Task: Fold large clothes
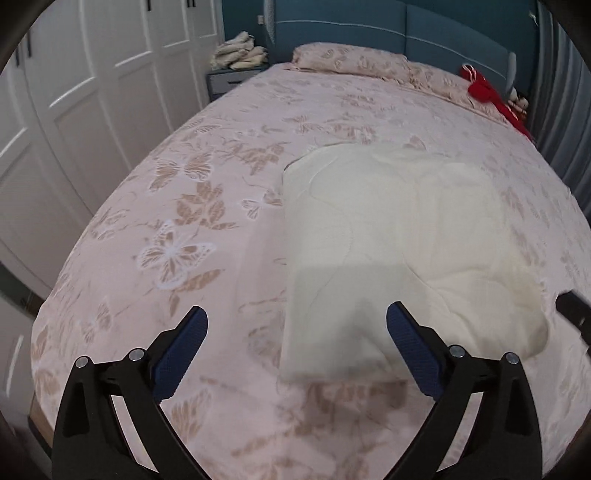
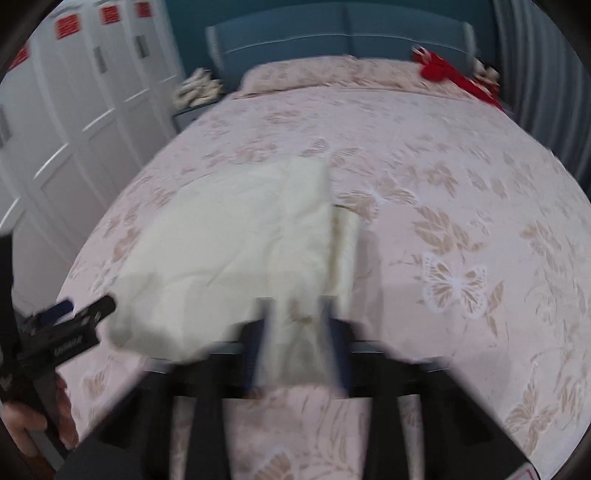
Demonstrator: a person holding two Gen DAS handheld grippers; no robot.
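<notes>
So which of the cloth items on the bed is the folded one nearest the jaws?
The cream garment, folded flat just ahead of them; the red cloth lies crumpled by the headboard.

light: soft, even | left view: sharp | right view: motion-blurred | edges: fisheye bend, dark vignette

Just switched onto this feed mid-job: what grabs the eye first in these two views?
A folded cream quilted garment lies flat in the middle of the pink butterfly-patterned bedspread. A bright red cloth item sits by the pillows at the far right corner, near the blue headboard. The left gripper hangs wide open over the garment's near-left edge.
</notes>
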